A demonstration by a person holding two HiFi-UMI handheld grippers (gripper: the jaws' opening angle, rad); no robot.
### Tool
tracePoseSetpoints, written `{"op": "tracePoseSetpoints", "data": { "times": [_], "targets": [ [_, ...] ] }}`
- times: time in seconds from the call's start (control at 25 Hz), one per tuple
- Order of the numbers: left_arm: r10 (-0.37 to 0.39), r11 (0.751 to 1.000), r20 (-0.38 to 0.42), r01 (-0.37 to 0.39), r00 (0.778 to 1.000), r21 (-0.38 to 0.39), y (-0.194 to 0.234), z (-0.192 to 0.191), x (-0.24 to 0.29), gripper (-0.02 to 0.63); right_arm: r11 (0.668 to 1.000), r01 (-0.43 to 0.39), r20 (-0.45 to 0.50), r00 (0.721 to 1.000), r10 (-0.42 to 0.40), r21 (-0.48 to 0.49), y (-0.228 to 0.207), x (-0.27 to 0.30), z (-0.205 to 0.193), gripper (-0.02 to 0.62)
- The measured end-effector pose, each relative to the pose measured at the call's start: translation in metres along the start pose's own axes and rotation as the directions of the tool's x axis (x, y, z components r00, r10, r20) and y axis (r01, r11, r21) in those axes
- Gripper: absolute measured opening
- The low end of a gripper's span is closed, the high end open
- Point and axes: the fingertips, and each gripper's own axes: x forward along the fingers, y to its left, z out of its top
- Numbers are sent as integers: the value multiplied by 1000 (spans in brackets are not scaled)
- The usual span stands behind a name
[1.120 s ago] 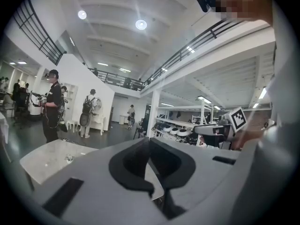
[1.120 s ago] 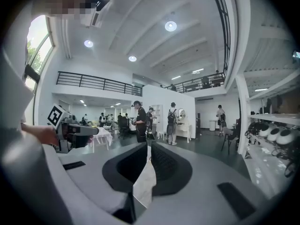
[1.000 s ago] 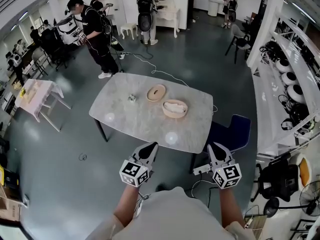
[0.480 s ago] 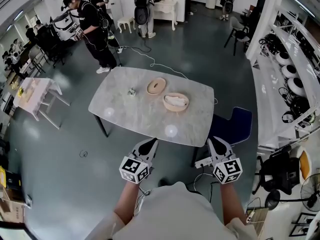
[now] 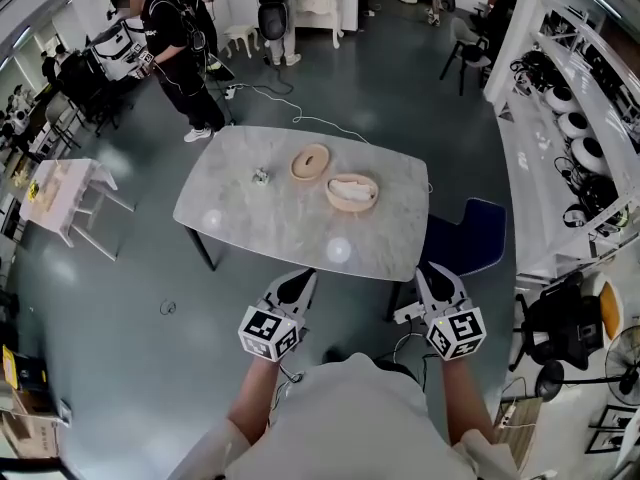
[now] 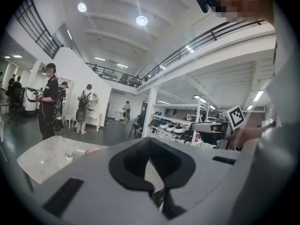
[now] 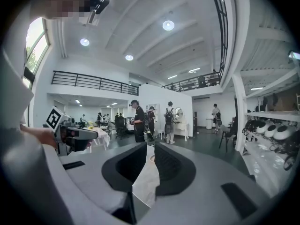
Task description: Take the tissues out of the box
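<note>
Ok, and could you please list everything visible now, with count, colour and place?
table: one, pale marble, room's middle
box: one, round, light wood, open, on the table's right part
tissues: white, count unclear, inside the box
lid: one, light wood, beside the box
small object: one, unclear, left of the lid
chair: one, dark blue, right of the table
side table: one, white, far left
people: several, dark clothes, far end
left gripper: one, grey, jaws together, empty
right gripper: one, grey, jaws slightly apart and opening, empty
</note>
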Motion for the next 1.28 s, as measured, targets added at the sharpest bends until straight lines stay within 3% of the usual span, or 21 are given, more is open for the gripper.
{"op": "tracePoseSetpoints", "data": {
  "times": [0.24,0.72,1.28],
  "targets": [
    [-19,1000,-21,19,1000,-3,11,-11,-5,9,1000,28,-12,1000,-28,6,9,3,-7,97],
    [10,999,-23,-11,1000,-32,30,-14,-9,9,1000,-13,-48,999,13,3,17,23,-12,95],
    [38,998,-48,-40,998,-39,60,-8,68,9,998,-64,-102,993,66,28,-44,93,-29,95]
  ]
}}
